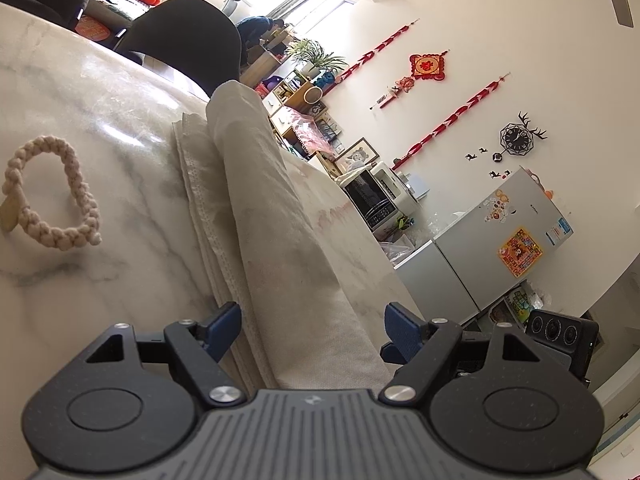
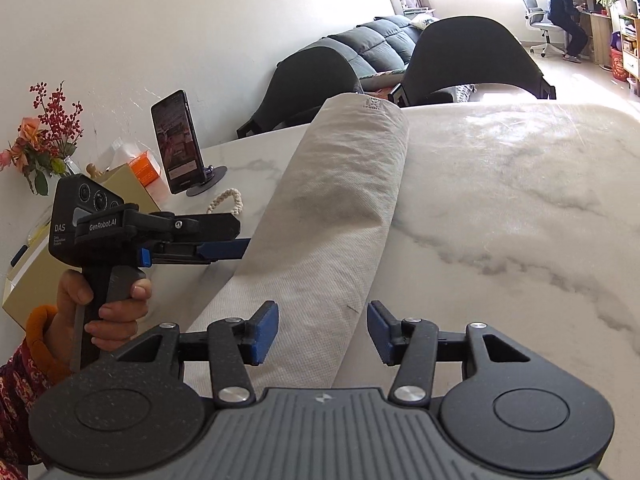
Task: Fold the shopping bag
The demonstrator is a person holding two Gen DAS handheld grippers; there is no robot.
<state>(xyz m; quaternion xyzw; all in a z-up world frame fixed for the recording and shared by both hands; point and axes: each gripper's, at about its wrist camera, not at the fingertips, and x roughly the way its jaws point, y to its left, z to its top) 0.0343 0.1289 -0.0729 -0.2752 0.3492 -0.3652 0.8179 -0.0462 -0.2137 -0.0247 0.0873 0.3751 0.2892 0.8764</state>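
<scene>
Fingers of the right gripper [image 2: 323, 330] stand apart, blue pads to either side of the near end of the shopping bag [image 2: 340, 216] without pressing on it; no fabric is pinched between them. Fingers of the left gripper [image 1: 313, 330] are spread wide as well, straddling the same pale cloth from the other side, pads clear of it. In the right wrist view the left gripper [image 2: 236, 248] shows side-on, gripped by a hand [image 2: 106, 300] with an orange cuff, its blue finger tip reaching the edge of the bag.

The shopping bag lies on the white marbled table [image 2: 520, 208] as a long, narrow folded strip running away from both grippers, its upper layer raised in a soft ridge over flatter layers [image 1: 208, 208] beneath. A braided cord handle [image 1: 52, 196] curls on the table just beside the strip.

Farther off, a phone [image 2: 176, 146] leans upright on a round stand, with a box [image 2: 128, 188] and flowers [image 2: 44, 136] near it. Dark chairs [image 2: 476, 60] stand at the far table edge. A person [image 2: 566, 12] sits at a desk well beyond.
</scene>
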